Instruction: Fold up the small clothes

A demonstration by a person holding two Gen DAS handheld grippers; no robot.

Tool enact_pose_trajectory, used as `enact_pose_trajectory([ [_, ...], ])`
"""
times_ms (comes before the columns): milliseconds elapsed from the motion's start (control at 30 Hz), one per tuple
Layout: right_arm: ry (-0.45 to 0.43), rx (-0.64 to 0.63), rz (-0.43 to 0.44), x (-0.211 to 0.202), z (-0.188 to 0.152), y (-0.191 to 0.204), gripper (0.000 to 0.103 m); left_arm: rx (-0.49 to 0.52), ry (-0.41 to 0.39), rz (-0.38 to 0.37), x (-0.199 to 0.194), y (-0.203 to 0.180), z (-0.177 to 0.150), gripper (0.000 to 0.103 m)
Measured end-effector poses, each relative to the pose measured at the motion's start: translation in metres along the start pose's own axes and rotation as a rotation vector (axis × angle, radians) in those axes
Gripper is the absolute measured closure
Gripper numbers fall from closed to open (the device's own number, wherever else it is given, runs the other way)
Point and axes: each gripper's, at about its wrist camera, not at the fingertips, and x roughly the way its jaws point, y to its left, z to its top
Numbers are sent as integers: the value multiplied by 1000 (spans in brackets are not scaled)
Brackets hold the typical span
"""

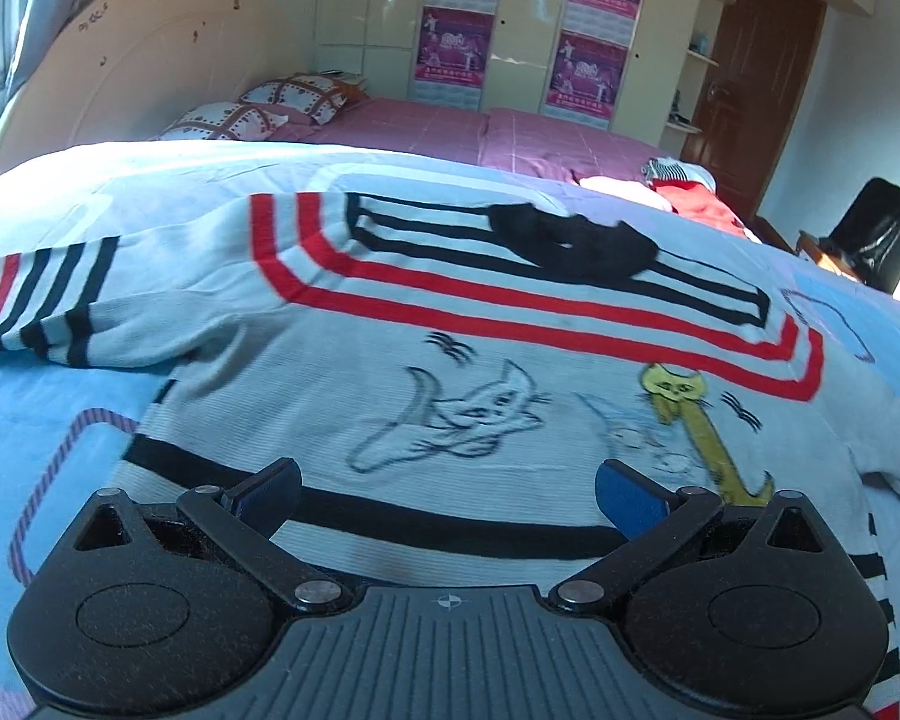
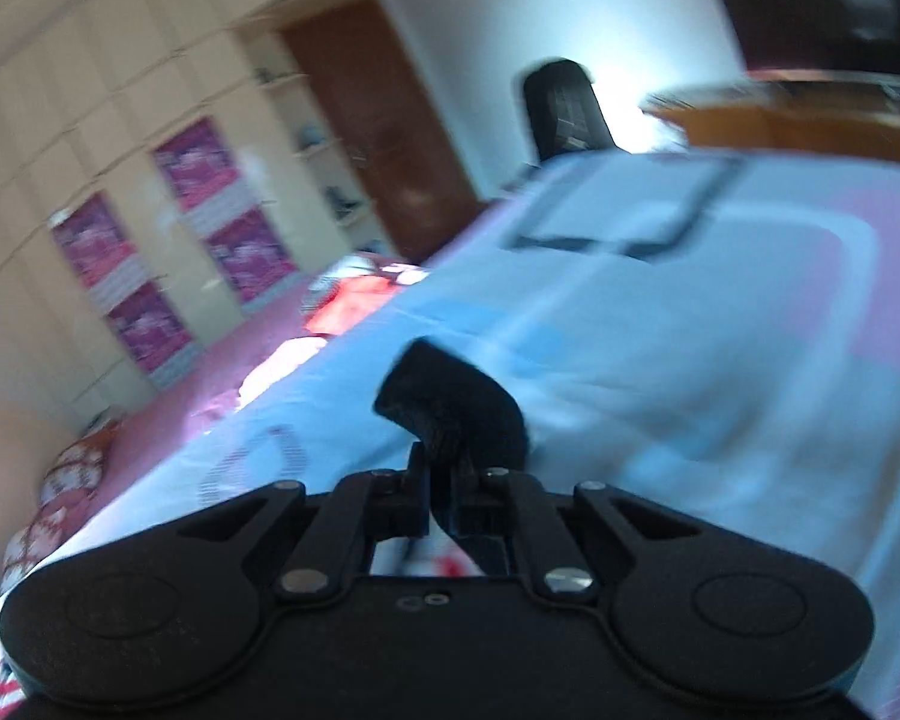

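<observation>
Risk: right gripper (image 2: 444, 468) is clamped on just a small bunch of black fabric (image 2: 450, 402), so it can slip out or drag unevenly; blur hides what garment it belongs to. Left gripper (image 1: 450, 489) hovers jaws apart, empty, over the sweater's (image 1: 450, 330) hem. Sweater lies flat mid-bed (image 1: 60, 420): pale, red and black stripes, cat drawings, black collar toward the far edge.

Black tongs (image 1: 447, 495), blue pads (image 1: 627, 495), silver screws
</observation>
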Motion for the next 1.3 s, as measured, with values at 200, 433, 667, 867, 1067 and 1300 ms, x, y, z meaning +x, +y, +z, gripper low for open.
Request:
enact_pose_trajectory([
  [200,70,-176,249,5,-39,147,96,-67,-45,7,-5,59,11,0],
  [433,264,-240,348,55,-118,253,96,-136,-53,-20,-10,140,23,0],
  [667,341,-435,367,29,-171,304,65,-212,-35,-67,4,169,27,1],
  [867,197,-324,309,-32,-131,247,66,-227,47,-339,52,111,38,53],
  [1067,170,-257,184,-50,-107,186,66,-158,178,-475,116,24,44,52],
  [1300,156,-212,105,-56,-101,142,65,-84,205,-473,158,-31,56,95],
])
